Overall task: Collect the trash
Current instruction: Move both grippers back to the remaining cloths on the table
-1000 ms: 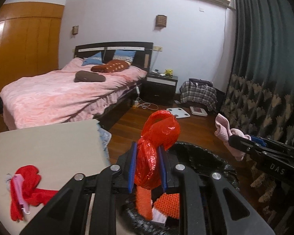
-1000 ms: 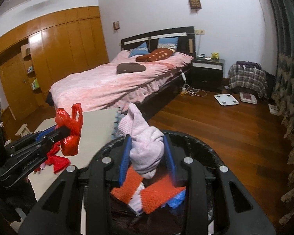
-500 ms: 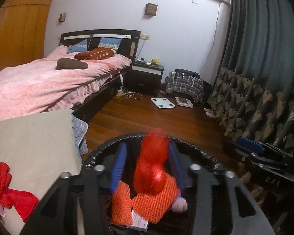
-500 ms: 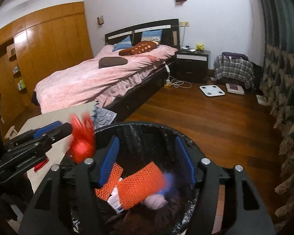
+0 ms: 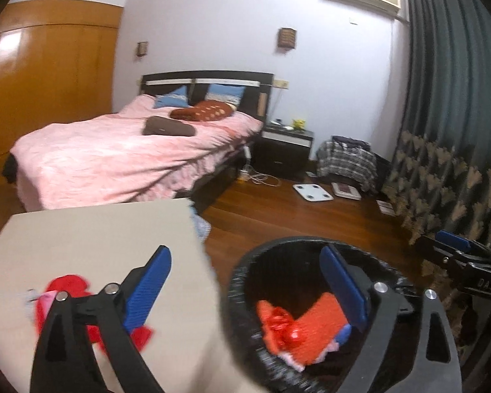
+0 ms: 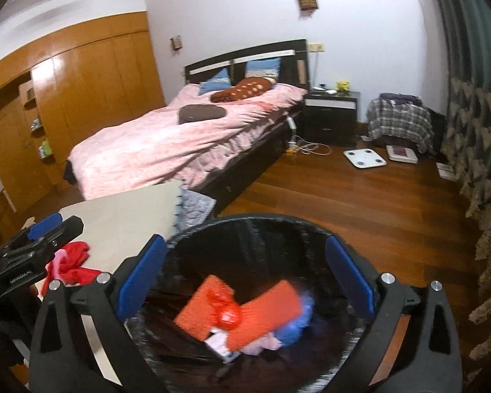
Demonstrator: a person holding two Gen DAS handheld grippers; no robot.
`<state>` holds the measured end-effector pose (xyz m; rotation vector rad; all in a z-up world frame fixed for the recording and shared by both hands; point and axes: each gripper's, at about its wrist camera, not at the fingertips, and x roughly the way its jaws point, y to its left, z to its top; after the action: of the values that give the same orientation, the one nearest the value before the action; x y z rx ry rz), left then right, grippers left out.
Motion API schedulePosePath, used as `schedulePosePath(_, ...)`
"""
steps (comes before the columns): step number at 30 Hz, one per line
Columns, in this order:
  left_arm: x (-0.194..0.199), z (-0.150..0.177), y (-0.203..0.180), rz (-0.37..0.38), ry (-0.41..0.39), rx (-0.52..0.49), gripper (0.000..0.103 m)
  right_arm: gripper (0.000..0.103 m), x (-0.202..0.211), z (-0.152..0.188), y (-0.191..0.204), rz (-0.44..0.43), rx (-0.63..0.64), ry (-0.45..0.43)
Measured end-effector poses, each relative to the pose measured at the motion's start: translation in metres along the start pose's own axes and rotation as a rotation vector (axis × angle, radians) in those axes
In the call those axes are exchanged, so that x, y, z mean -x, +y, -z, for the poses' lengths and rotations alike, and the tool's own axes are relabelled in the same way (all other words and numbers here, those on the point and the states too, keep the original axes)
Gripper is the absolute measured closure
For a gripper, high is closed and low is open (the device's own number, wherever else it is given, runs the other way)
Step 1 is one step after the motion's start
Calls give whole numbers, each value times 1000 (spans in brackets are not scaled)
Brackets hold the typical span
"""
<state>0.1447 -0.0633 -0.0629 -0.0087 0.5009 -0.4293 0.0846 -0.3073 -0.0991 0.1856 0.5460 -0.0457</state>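
**Both grippers wide open above the lined bin**

The left gripper [image 5: 245,281] has just been opening; its ribbed blue pads stand far apart with nothing between them, one over the beige table [image 5: 91,229], the other over the bin [image 5: 242,281]. The right gripper [image 6: 245,271] has also just been opening and spreads across the bin's [image 6: 245,221] round rim, empty.

The bin is round, lined with a crinkled glossy black bag. Inside lie a crumpled shiny red plastic bag [image 6: 227,314], flat orange mesh pieces [image 6: 265,311], a soft pink sock [image 6: 265,344] and something blue, blurred.

Near the table's front edge, towards its left corner, sits a rumpled red cloth [image 5: 68,286] with a pink strip, partly behind the left gripper's finger.
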Motion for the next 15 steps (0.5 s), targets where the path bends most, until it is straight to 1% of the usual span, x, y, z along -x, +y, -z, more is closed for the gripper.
schedulePosePath(7, 36, 15, 52, -127, -12, 28, 7, 7, -16, -4, 63, -96, 73, 24)
schedulePosePath(15, 65, 34, 122, -280, 1, 68, 7, 7, -41, 1, 139, -193, 159, 60)
